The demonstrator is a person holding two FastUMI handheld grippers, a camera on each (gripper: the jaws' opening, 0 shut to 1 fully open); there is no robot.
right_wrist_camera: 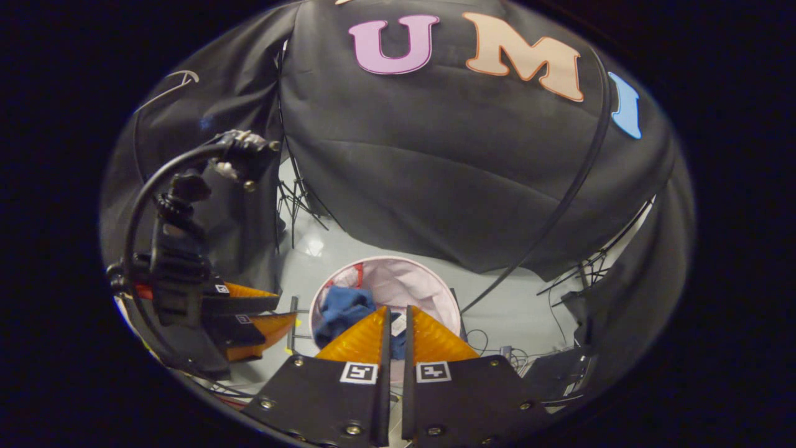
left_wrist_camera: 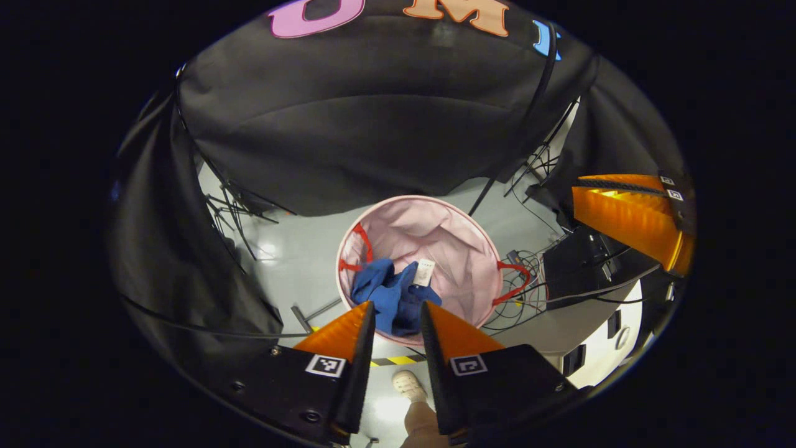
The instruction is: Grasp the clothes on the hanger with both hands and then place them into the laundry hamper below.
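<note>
Below, blue clothes [left_wrist_camera: 392, 295] in pink hamper [left_wrist_camera: 463, 246] — 2 grippers above

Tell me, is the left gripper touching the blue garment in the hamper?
Apart. In the left gripper view the left gripper hangs above the pink laundry hamper, fingers parted with nothing between them; the blue garment lies far below, inside it.

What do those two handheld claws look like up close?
The left claw and right claw each have two wedge-shaped fingers on black bodies, with a square black-and-white marker and screws behind each finger. A thick black cable loops off the left claw.
</note>
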